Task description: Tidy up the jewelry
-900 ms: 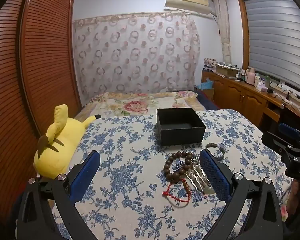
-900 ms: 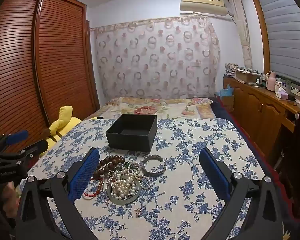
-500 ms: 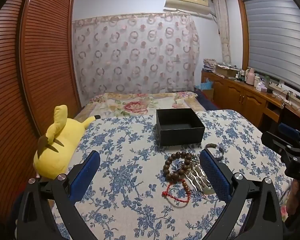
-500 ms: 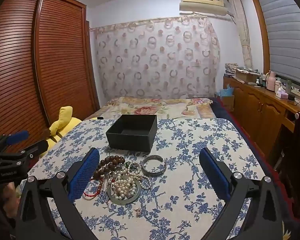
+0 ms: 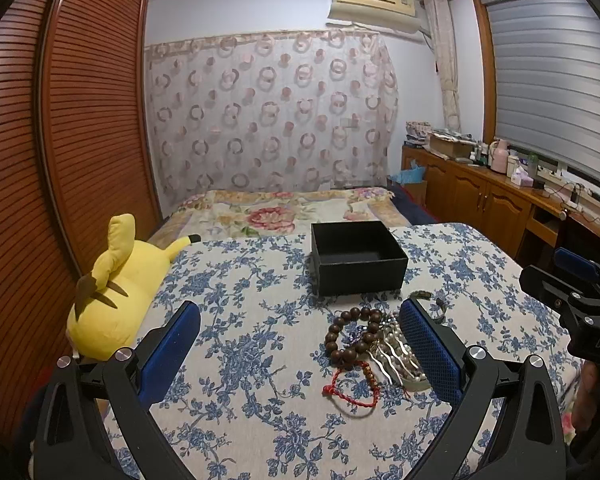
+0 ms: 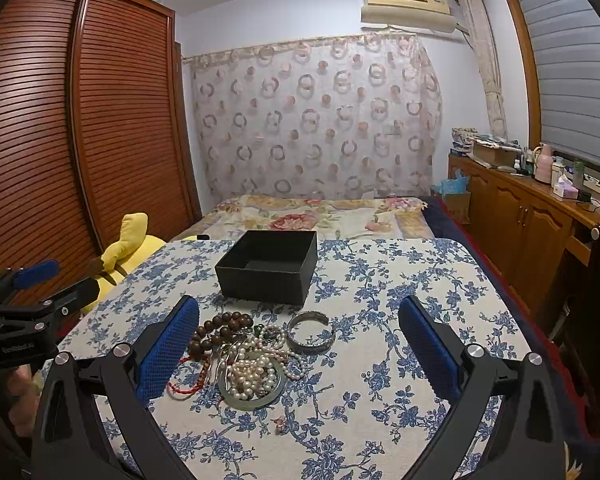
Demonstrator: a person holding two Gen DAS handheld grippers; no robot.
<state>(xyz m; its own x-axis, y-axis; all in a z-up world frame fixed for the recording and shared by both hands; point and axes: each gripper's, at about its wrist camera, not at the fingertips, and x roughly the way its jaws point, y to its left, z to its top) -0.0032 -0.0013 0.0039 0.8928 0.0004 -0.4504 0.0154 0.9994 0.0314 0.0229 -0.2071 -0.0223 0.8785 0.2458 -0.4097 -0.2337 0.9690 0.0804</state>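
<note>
Jewelry lay in one tangled heap on the flowered tabletop, just short of the open black box, which stood at about twelve o'clock from the pile and looked empty as far as its interior showed. Both tools hovered above the cloth with nothing gripped: the right gripper had its jaws spread wide with the heap toward its nine o'clock side, and the left gripper was equally wide, the heap sitting toward its three o'clock side. The main risk, as I judged it, was the knot itself. The pearl strand lay draped over a flat grey ring and against the brown bead bracelet, so a pinch on any one piece could have dragged its neighbours along and dropped them short of the box. The red cord bracelet was thin and flat on the fabric, and broad padded jaws might have caught the cloth instead, tugging it and shifting the box. The silver bangle, lying apart at about one o'clock from the pile, seemed smooth and could have slipped sideways out of a squeeze. A small loose piece at six o'clock from the heap was too tiny to identify and easy to overlook.
</note>
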